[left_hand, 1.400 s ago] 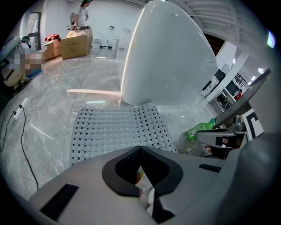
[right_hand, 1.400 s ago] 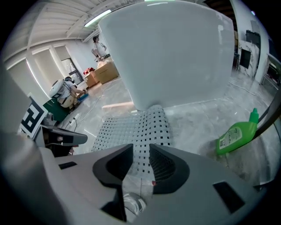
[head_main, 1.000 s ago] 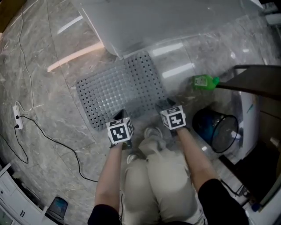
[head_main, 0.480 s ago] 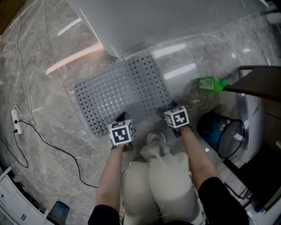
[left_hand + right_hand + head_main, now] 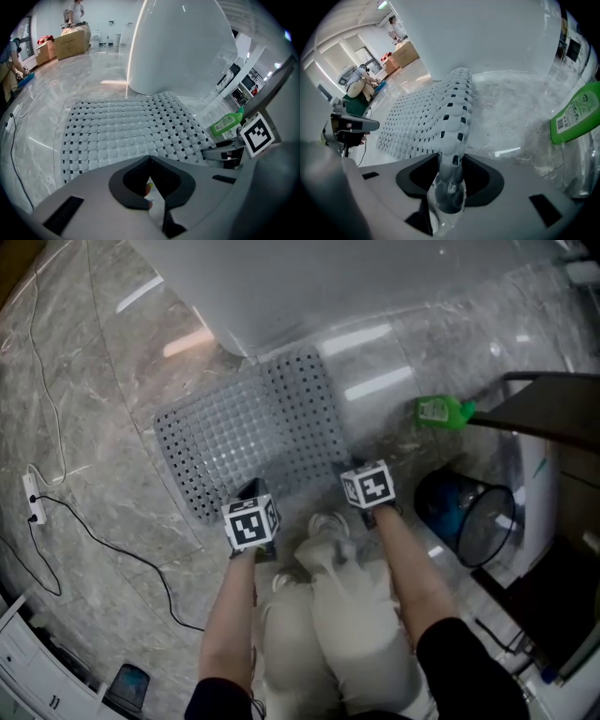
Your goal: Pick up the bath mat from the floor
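Note:
The grey perforated bath mat [image 5: 248, 432] lies on the marble floor, its far corner against the white bathtub [image 5: 375, 287]. My left gripper [image 5: 249, 487] is at the mat's near edge. In the left gripper view the jaws [image 5: 150, 159] look closed where the mat [image 5: 126, 131] meets them, and the gripper body hides the pinch itself. My right gripper [image 5: 345, 468] is at the mat's near right corner. Its jaws [image 5: 451, 161] are closing, and a raised fold of the mat [image 5: 454, 112] is pressed between the pads.
A green bottle [image 5: 441, 412] lies on the floor to the right of the mat. A blue bin [image 5: 459, 512] stands beside a white unit at the right. A power strip and cable [image 5: 33, 493] trail along the left. The person's knees and shoes are just behind the grippers.
The right gripper has shifted slightly toward the mat's corner. The left gripper has stayed at the mat's near edge. The mat lies in the same place.

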Tool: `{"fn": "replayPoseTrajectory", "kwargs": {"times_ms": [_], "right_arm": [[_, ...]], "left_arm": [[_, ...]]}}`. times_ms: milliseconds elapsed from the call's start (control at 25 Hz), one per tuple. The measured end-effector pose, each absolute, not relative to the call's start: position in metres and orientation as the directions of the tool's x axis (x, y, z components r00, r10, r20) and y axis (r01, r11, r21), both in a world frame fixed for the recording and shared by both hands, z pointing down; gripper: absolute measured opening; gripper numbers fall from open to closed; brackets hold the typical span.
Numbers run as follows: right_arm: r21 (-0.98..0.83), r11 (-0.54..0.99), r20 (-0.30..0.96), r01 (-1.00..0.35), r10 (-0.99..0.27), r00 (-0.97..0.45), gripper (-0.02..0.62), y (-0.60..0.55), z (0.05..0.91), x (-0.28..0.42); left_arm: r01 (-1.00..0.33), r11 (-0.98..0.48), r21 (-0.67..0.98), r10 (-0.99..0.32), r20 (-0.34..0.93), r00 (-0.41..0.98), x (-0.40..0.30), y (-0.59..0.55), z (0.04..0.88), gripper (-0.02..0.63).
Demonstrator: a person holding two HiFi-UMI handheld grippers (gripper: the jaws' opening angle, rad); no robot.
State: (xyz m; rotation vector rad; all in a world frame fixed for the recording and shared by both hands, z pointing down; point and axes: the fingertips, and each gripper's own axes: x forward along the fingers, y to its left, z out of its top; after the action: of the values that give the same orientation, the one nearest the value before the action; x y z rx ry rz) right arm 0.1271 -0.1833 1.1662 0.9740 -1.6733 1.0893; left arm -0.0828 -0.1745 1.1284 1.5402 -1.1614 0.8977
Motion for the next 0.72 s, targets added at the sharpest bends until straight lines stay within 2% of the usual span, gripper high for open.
{"fn": "replayPoseTrajectory", "kwargs": {"times_ms": [80,240,720], "right_arm": [[-0.262,0.285,0.937,-0.922,-0.153,-0.313,0.132,-0.184,1.151,0.119],[-0.296,0.257,0.925,-0.92,-0.162,-0.343,0.072,-0.181,1.118,0.107],[-0.328,0.216,0.924,-0.92,-0.129,-0.36,0.055,-0.143,1.02,0.093]], "left_arm": [[-0.962,-0.082,0.259,-0.23,0.935,0.271,-0.082,-0.168,1.117,-0.009],[-0.964,-0.083,0.254,-0.219,0.939,0.266,-0.082,-0.16,1.089,-0.009],[-0.961,-0.057,0.272,-0.202,0.939,0.278,-0.077,-0.136,0.993,-0.009]]}}
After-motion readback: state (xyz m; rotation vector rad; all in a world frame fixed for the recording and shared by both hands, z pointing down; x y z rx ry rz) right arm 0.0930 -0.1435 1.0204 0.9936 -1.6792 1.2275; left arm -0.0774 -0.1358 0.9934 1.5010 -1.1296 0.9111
